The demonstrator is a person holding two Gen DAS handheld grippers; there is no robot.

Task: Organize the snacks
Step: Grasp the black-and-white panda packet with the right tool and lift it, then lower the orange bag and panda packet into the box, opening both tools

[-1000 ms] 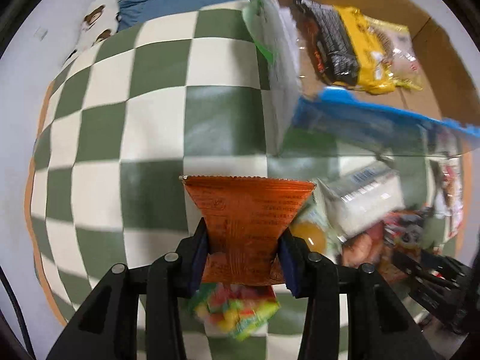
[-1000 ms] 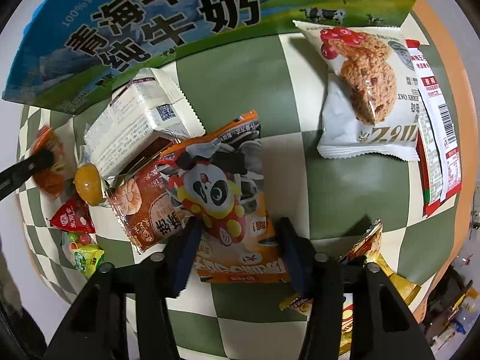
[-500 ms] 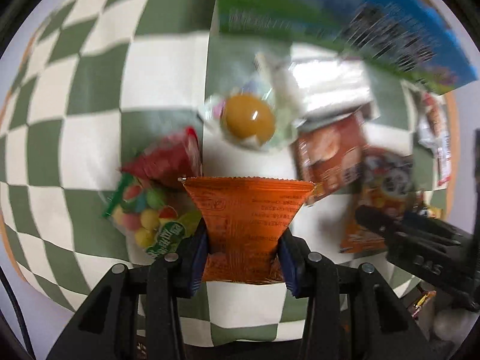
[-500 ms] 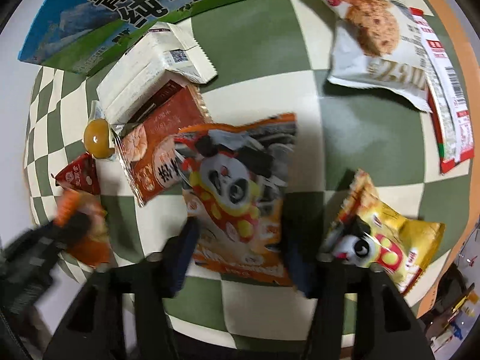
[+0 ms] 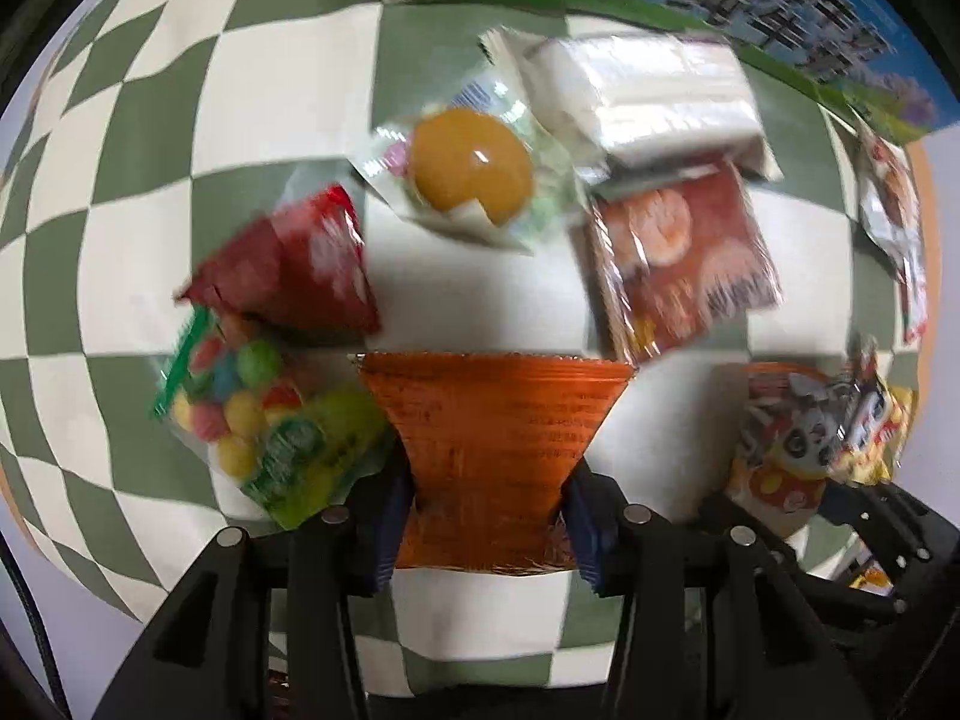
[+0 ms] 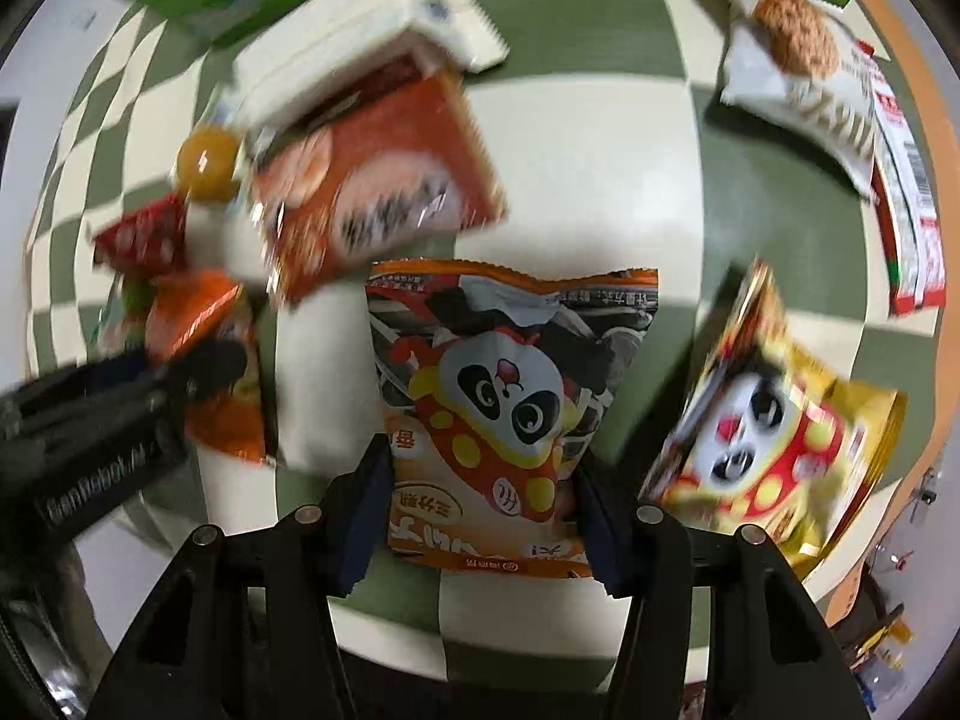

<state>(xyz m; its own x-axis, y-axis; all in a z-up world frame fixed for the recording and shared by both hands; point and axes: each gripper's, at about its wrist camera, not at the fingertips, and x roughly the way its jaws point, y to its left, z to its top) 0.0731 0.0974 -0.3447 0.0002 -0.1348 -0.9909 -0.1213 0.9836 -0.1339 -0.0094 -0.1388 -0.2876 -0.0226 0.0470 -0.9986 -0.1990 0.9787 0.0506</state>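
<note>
My left gripper (image 5: 486,480) points down over the checkered cloth (image 5: 180,120). Its pads press an orange packet (image 5: 492,414), though the jaws are opening. My right gripper (image 6: 480,480) also points down, and its jaws are closing with the pads against an orange panda snack packet (image 6: 510,396). In the right wrist view the left gripper (image 6: 180,372) and its orange packet (image 6: 192,306) sit at the left. The left wrist view shows the panda packet (image 5: 798,438) at its lower right.
On the cloth lie a red packet (image 5: 294,264), a bag of coloured candies (image 5: 264,420), a jelly cup (image 5: 471,159), a white packet (image 5: 648,90), a shrimp cracker packet (image 5: 684,258), a yellow panda packet (image 6: 774,426) and an oat cookie packet (image 6: 798,60). A blue-green milk carton box (image 5: 810,18) stands behind.
My left gripper has carried the orange packet from beside the open box to low over the snack pile. My right gripper widened, then pinched the panda packet, and the yellow panda packet came into view.
</note>
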